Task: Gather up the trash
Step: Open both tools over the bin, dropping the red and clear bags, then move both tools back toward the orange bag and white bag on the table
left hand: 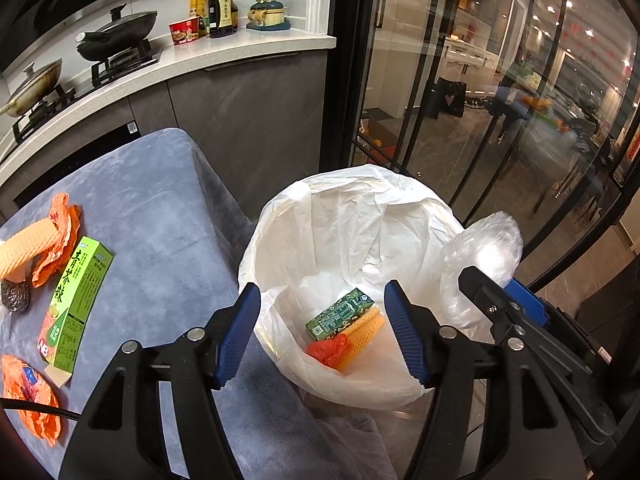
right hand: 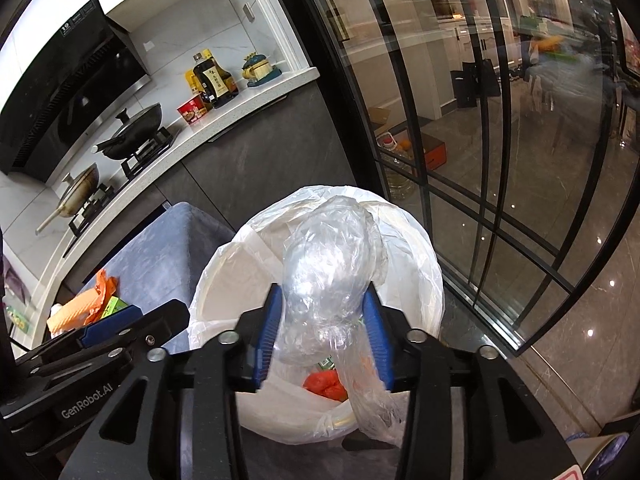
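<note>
- The clear plastic wrap (right hand: 326, 280), a crumpled, bulbous wad of film, sits clamped between the blue pads of the right gripper (right hand: 324, 336), directly above the open mouth of the trash bin (right hand: 434, 280).
- It looks very light, soft and springy; the wad bulges above the pads and a loose tail hangs below them, so a grip across the pinched waist, as now, seems the surest hold. Film like this may cling to the pads on release, so it could need a wide opening or a small shake to fall.
- The bin wears a white liner bag (left hand: 344, 216), and at its bottom lie a small green carton (left hand: 340, 312), a piece of orange corrugated wrapper (left hand: 362, 336) and a red crumpled scrap (left hand: 328, 350).
- The left gripper (left hand: 322, 336) hovers over the near rim of the bin with its jaws wide apart and nothing between them.
- On the grey-blue tablecloth (left hand: 160, 220) beside the bin more rubbish waits: a tall green tea box (left hand: 74, 308), stiff and easy to take across its narrow sides; an orange paper wrapper (left hand: 60, 236) with a ribbed wafer-like piece (left hand: 26, 248) lying on it; a dark scouring ball (left hand: 16, 296); and a flat orange packet (left hand: 30, 396) at the near edge.
- Judging from this, the collecting is partly done, with several pieces left.
</note>
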The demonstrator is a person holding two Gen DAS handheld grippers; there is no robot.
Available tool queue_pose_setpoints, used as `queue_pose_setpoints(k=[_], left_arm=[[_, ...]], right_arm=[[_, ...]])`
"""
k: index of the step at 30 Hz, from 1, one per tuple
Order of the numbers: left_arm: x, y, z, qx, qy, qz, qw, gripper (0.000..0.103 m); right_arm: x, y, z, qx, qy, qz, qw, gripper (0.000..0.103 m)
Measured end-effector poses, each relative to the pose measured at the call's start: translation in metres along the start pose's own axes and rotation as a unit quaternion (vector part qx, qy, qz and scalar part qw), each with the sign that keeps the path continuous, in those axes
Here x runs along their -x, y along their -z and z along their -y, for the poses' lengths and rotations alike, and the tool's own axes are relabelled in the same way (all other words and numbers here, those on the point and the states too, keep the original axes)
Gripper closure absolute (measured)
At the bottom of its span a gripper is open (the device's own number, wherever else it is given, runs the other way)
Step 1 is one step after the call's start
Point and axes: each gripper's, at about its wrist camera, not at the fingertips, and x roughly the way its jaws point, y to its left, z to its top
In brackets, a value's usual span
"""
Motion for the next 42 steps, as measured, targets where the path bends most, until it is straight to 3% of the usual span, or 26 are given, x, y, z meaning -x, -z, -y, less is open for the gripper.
queue_pose_setpoints(k=[5,23,26,30,42], left_arm=[[0.002,-0.001,-0.007,0.008,-0.003,0.001,1.0000,0.042],[0.026,0.003,-0.039,0.041,-0.015,0.017,0.9989,0.042],[0.033,0.006,-0.049,0.050,-0.020,0.021,0.9983,0.042],[0.045,0.012,-0.067,0.068,-0.035,0.028,0.9966,0.034],[0.085,0.040,-0.138,0.124,-0.077,0.041,0.9885,0.034]], right_arm=[[0.002,0.000,-0.003,0.000,0.001,0.005,1.000,0.051],[0.014,0.001,-0.031,0.022,-0.012,0.010,1.000,0.051],[0.017,0.002,-0.040,0.028,-0.018,0.011,0.999,0.051],[0.022,0.008,-0.056,0.040,-0.029,0.009,0.999,0.050],[0.028,0.032,-0.117,0.084,-0.061,-0.007,0.995,0.050]])
